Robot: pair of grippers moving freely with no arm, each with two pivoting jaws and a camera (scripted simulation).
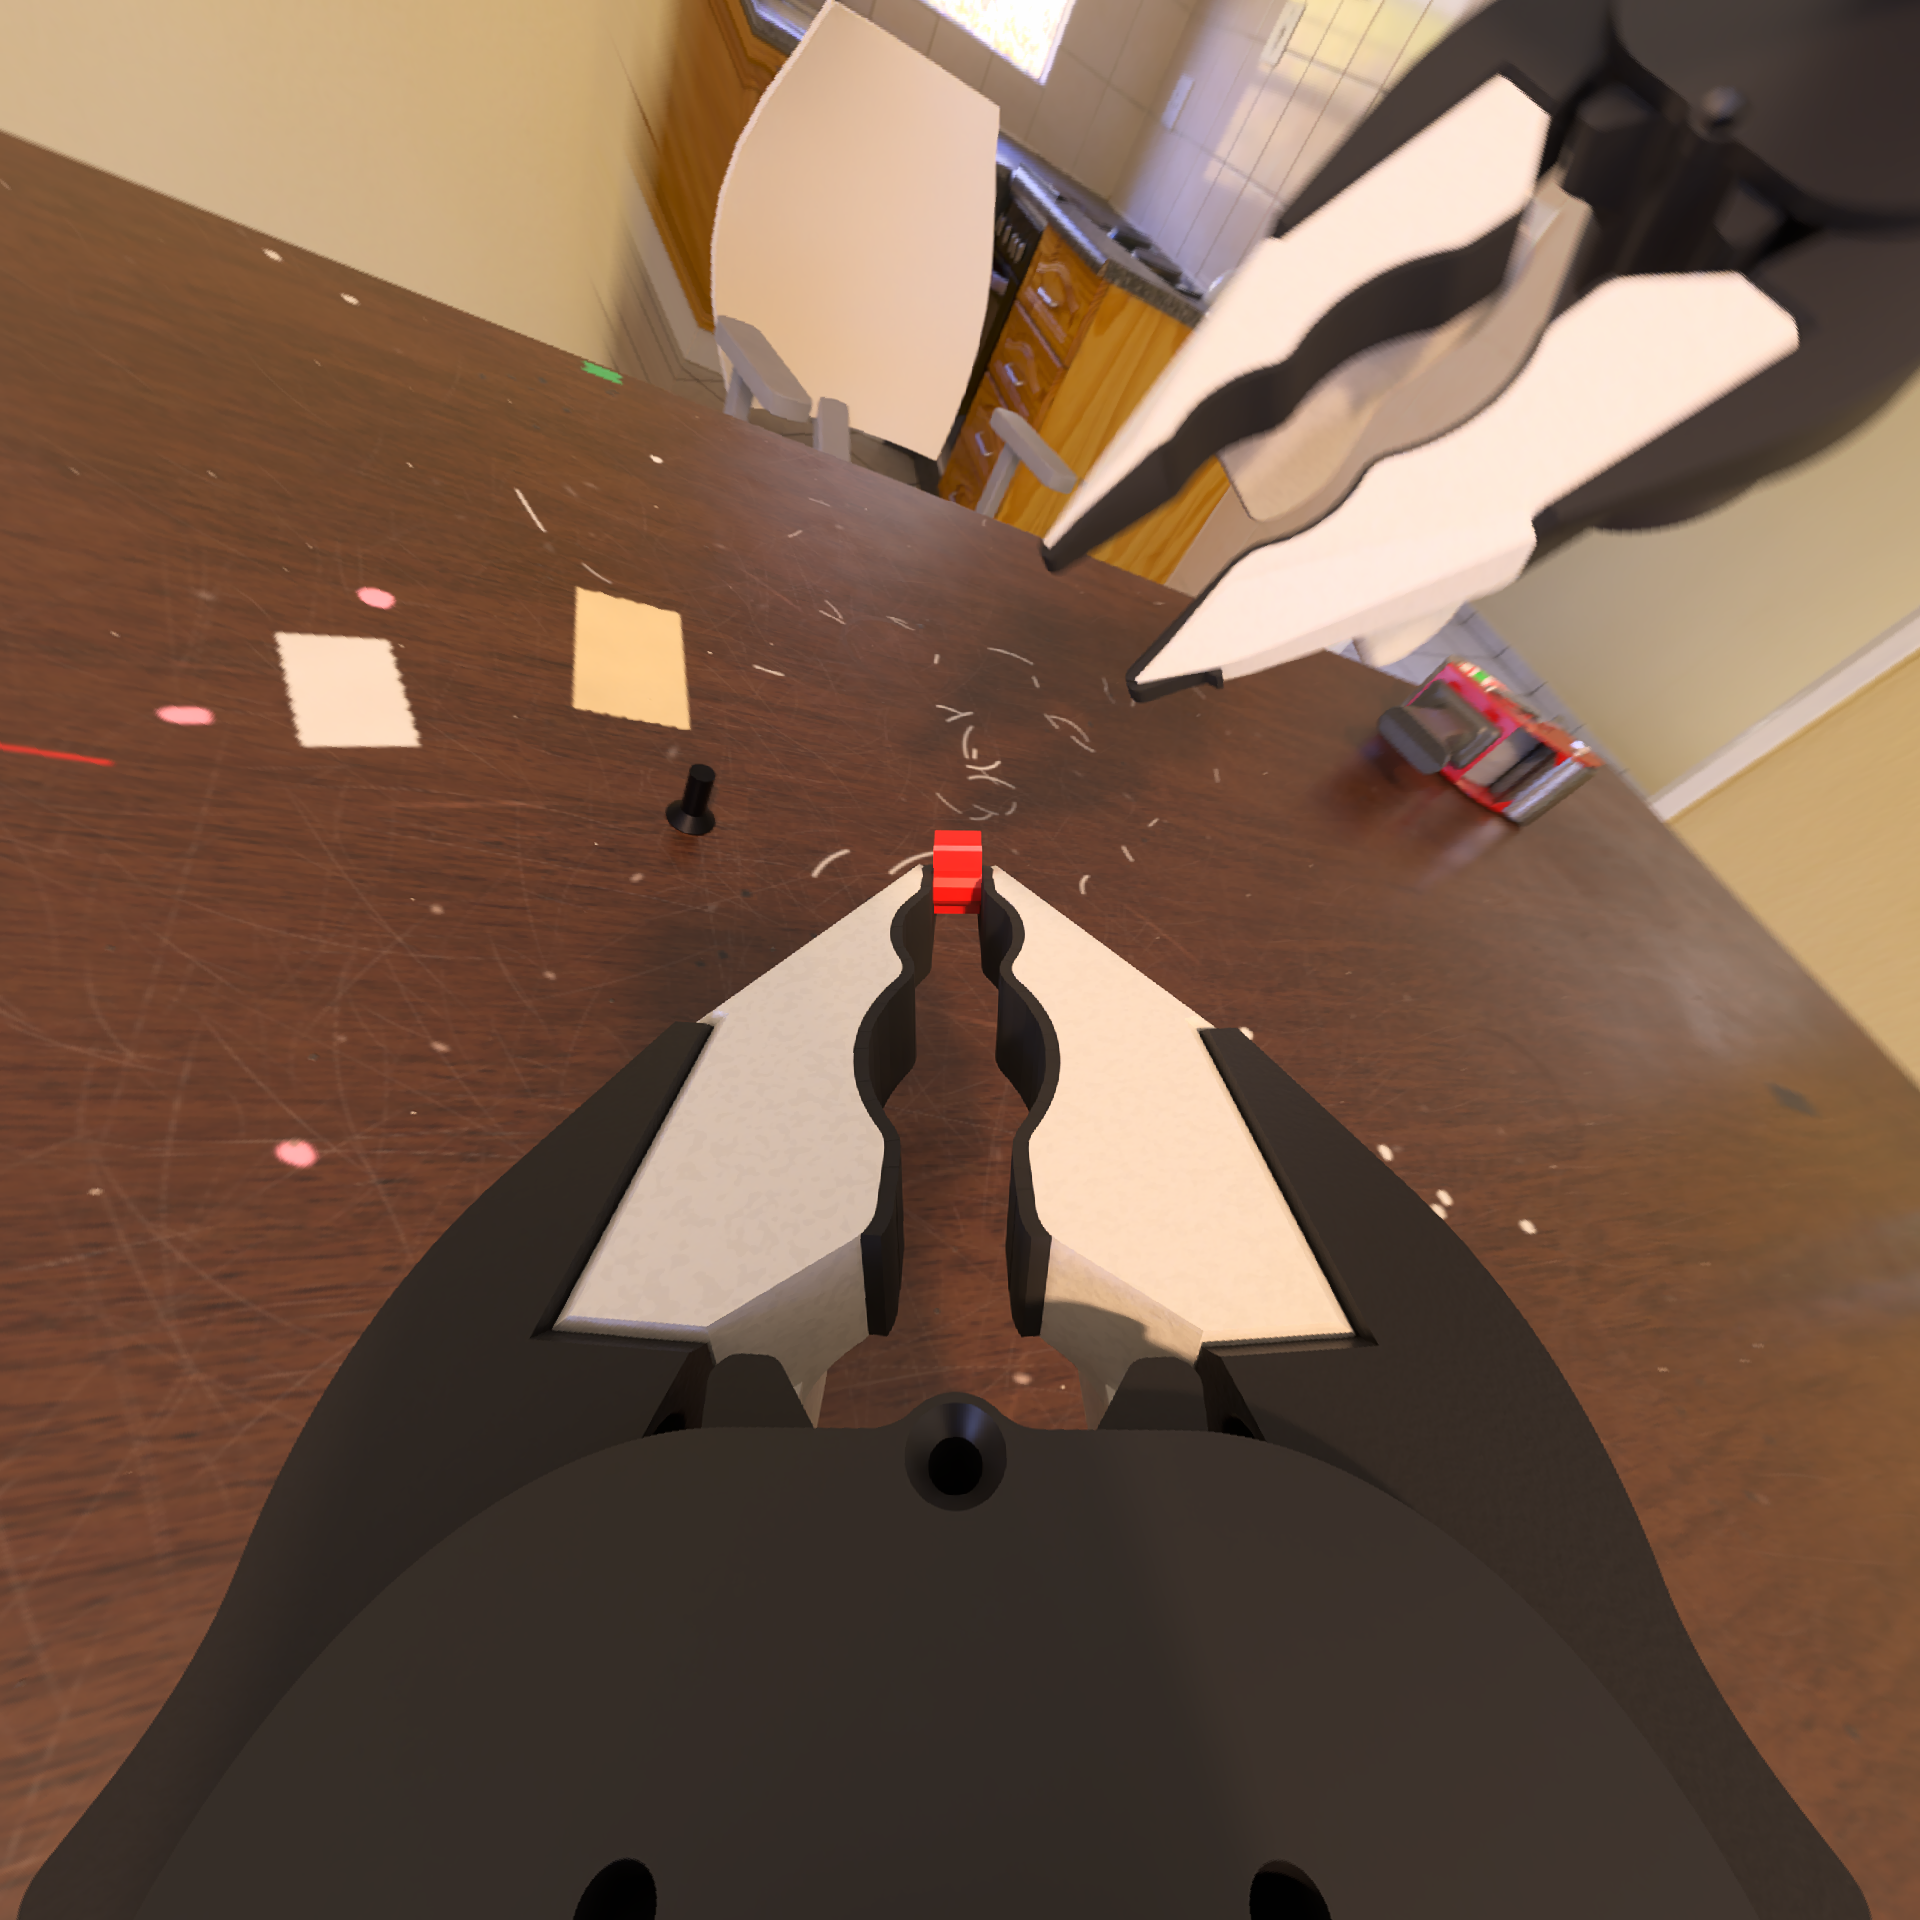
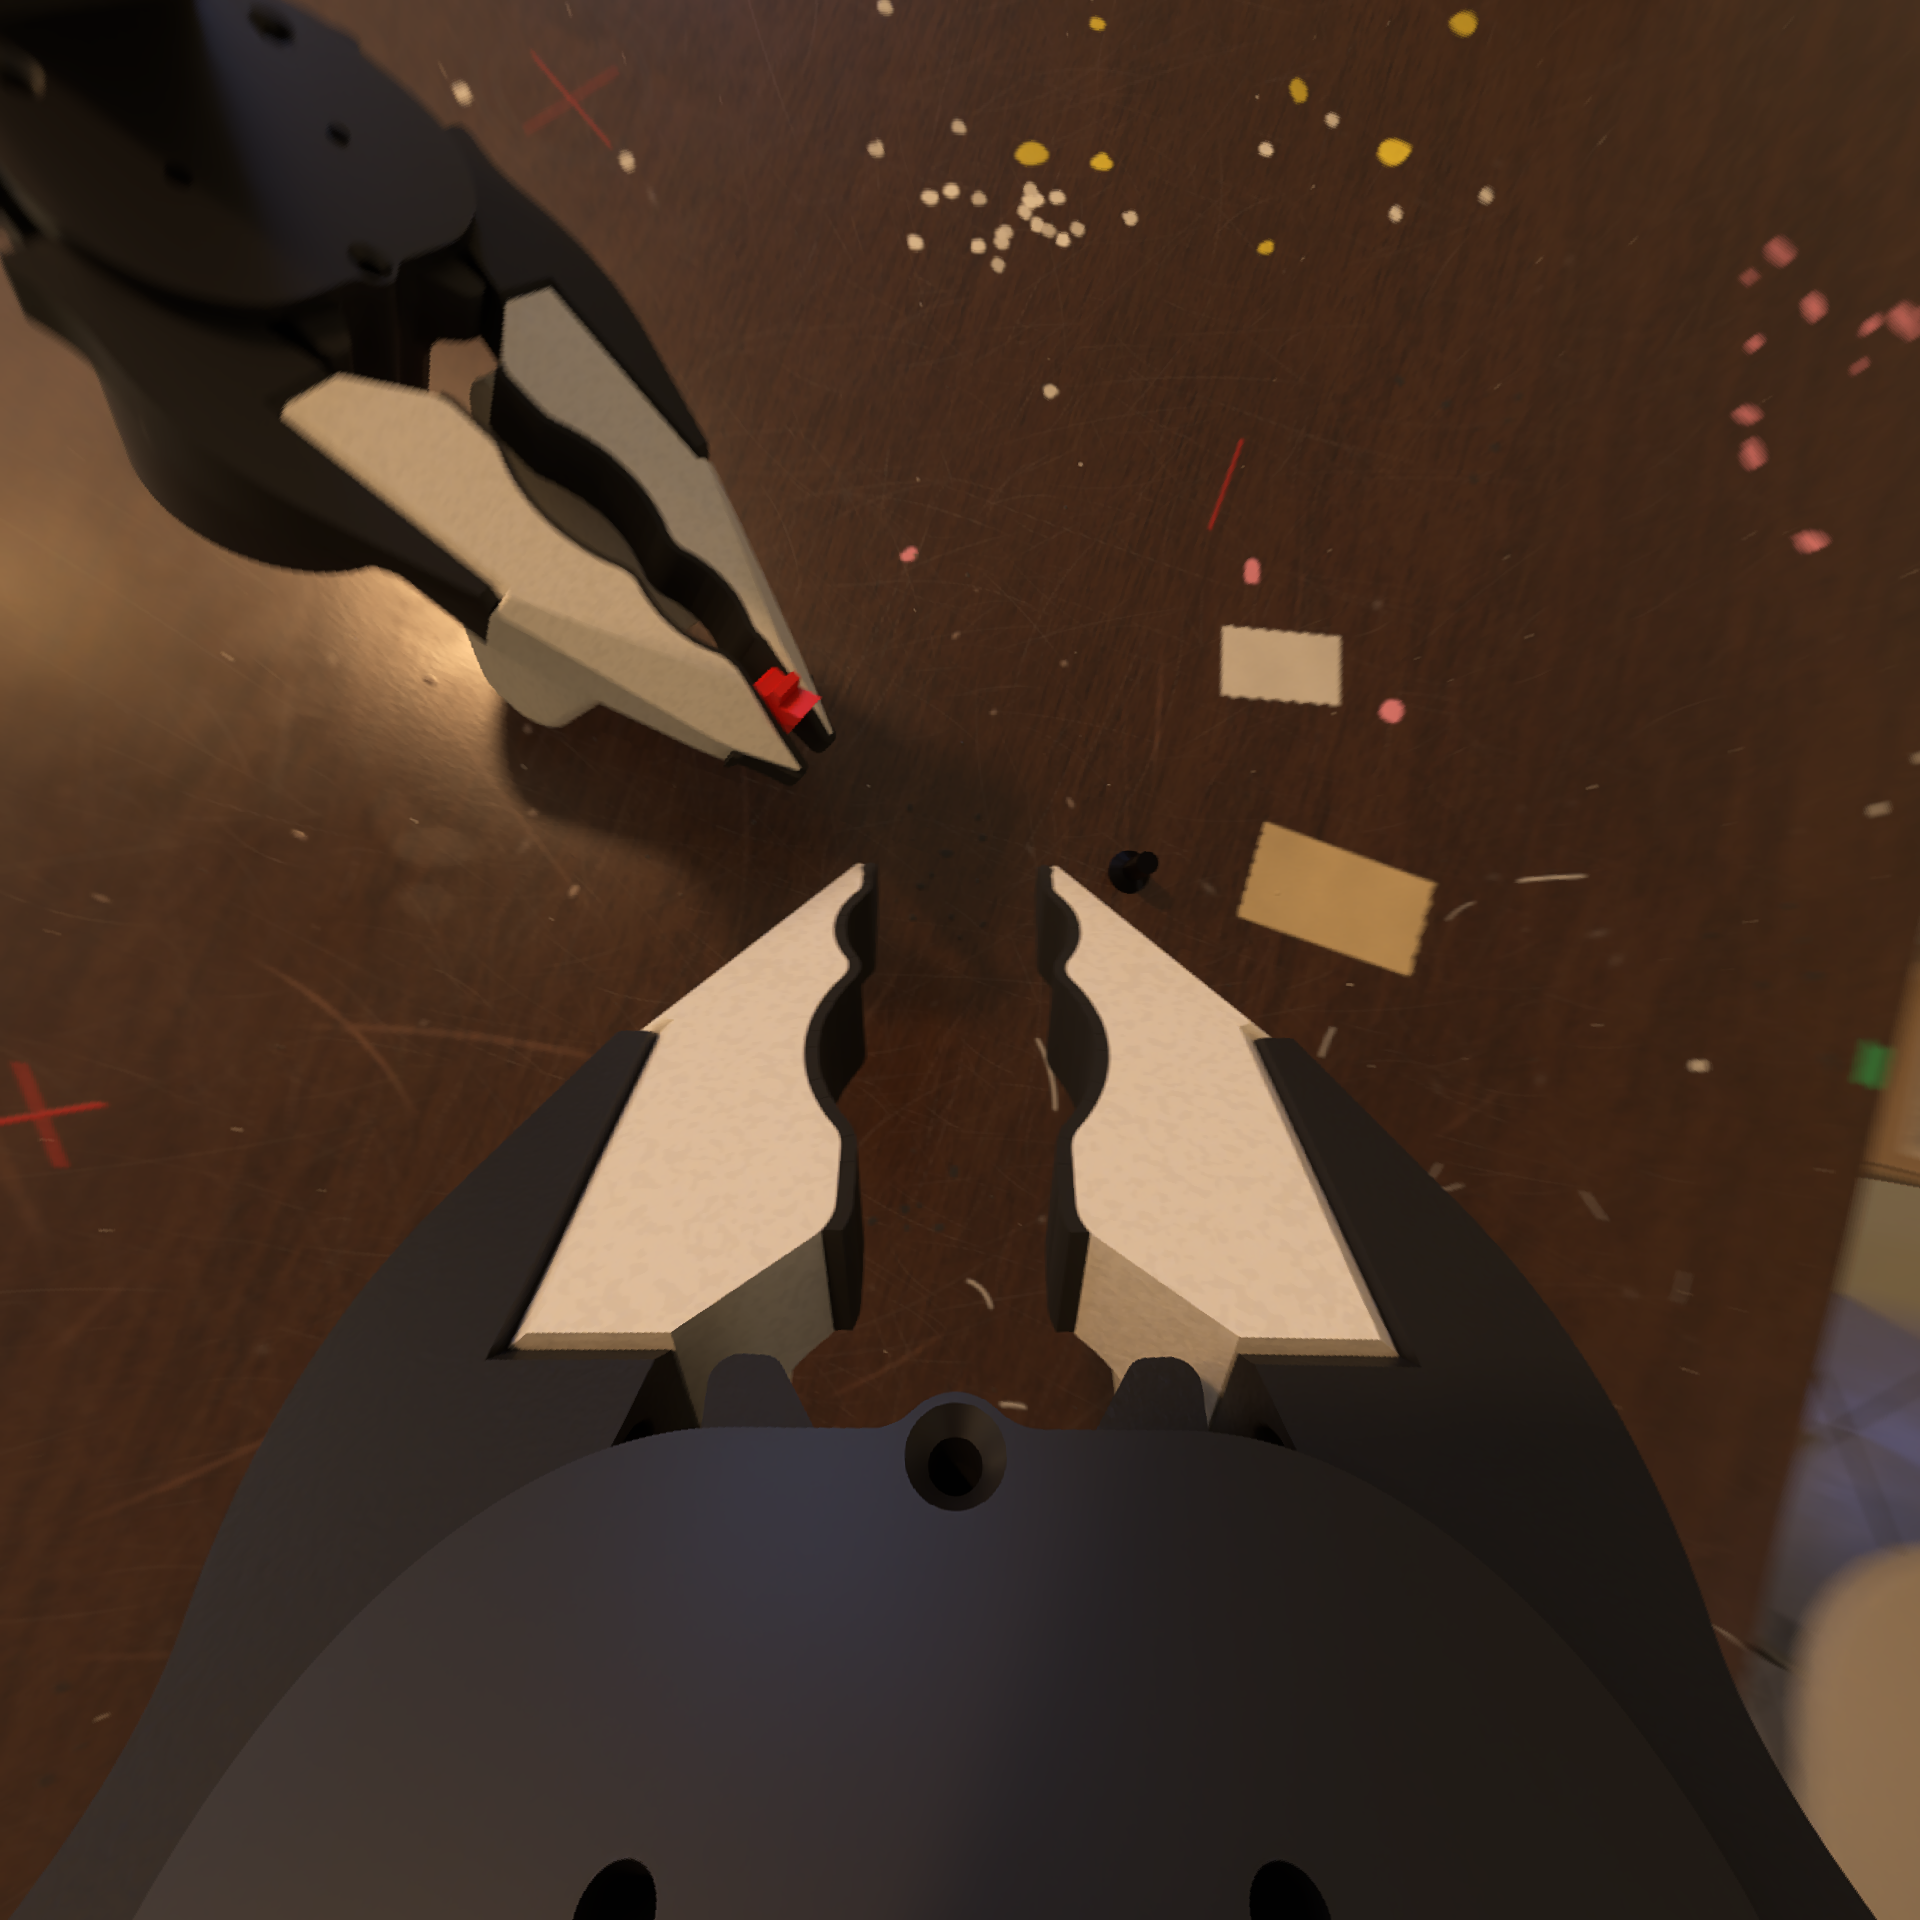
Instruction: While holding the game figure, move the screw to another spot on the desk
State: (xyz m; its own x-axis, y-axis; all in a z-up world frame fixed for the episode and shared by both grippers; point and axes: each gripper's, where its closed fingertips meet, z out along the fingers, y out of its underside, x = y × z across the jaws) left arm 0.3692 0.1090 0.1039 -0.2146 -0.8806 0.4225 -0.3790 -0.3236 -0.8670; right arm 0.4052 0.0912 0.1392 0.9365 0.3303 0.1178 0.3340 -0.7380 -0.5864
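My left gripper [image 1: 957,881] is shut on a small red game figure [image 1: 957,868], held at its fingertips just above the brown desk [image 1: 312,1039]. The figure also shows in the right wrist view [image 2: 787,698], between the left gripper's tips [image 2: 805,743]. A small black screw [image 1: 693,800] stands head-down on the desk, left of the left gripper. In the right wrist view the screw [image 2: 1130,869] lies just right of and beyond my right fingertip. My right gripper [image 2: 957,883] is open and empty above the desk. It shows in the left wrist view [image 1: 1101,613] at upper right.
A tan paper patch [image 1: 631,658] and a white patch [image 1: 346,690] lie flat on the desk beyond the screw. A red toy-like object [image 1: 1486,743] lies near the desk's right edge. A white chair [image 1: 852,229] stands past the far edge.
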